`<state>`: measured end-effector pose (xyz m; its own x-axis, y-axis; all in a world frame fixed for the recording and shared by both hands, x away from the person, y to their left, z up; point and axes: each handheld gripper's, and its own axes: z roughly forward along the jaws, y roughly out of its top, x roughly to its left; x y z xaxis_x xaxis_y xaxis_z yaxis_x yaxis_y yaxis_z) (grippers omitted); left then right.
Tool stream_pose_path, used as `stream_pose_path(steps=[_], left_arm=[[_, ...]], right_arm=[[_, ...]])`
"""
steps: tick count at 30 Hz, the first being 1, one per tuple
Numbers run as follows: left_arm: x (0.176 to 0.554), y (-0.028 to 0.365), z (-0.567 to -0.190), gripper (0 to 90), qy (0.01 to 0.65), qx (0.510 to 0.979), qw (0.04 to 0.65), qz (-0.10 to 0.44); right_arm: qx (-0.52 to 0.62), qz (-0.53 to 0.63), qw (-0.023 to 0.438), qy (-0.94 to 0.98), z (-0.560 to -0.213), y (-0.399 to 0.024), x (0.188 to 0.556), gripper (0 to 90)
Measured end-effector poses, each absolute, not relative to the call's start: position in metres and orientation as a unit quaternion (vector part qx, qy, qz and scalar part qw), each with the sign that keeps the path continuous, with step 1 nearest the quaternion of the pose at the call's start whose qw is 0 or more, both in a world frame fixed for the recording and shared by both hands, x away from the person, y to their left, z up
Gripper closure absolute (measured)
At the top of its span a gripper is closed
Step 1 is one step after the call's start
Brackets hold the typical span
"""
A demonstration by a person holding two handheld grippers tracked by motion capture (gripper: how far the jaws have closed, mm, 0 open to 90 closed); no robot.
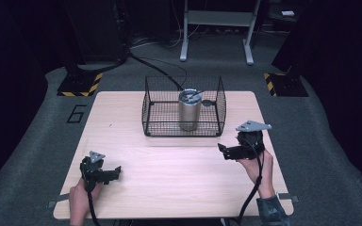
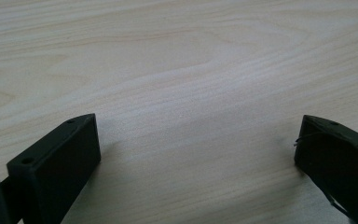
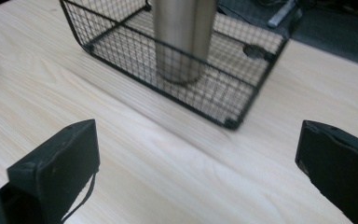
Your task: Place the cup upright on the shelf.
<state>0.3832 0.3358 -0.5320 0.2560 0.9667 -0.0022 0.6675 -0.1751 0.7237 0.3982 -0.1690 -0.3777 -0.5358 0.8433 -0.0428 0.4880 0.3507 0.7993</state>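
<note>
A steel tumbler (image 1: 188,109) with a lid stands upright inside a black wire basket (image 1: 153,108) at the back middle of the wooden table (image 1: 169,169). My left gripper (image 1: 116,171) rests low at the front left, jaws wide apart over bare wood (image 2: 196,140). My right gripper (image 1: 222,149) hovers at the right, in front of the basket's right corner, open and empty. From the right gripper view the tumbler (image 3: 184,37) stands behind the basket mesh (image 3: 121,42), with that gripper (image 3: 198,154) a short way off.
A small dark round thing (image 1: 208,103) lies in the basket to the right of the tumbler. A grey frame (image 1: 217,28) and cables lie on the floor beyond the table. Yellow-black striped bases (image 1: 80,84) flank the far corners.
</note>
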Motion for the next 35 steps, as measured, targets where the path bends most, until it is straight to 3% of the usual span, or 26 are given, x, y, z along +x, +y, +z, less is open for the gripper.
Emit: stream_pose_path(steps=[7, 21, 28, 35], left_arm=[[0.383, 0.336, -0.532, 0.1, 0.561, 0.728, 0.313, 0.240], [0.383, 0.336, -0.532, 0.1, 0.562, 0.727, 0.313, 0.239], [0.383, 0.335, -0.532, 0.1, 0.562, 0.726, 0.314, 0.242], [0.383, 0.336, -0.532, 0.0, 0.562, 0.727, 0.313, 0.240]], right_arm=[[0.455, 0.375, 0.231, 0.774, -0.412, -0.198, 0.384, 0.0], [0.559, 0.324, 0.194, 0.738, -0.518, -0.257, 0.362, 0.0], [0.558, 0.314, 0.232, 0.732, -0.530, -0.265, 0.355, 0.0], [0.562, 0.310, 0.235, 0.730, -0.530, -0.265, 0.358, 0.0]])
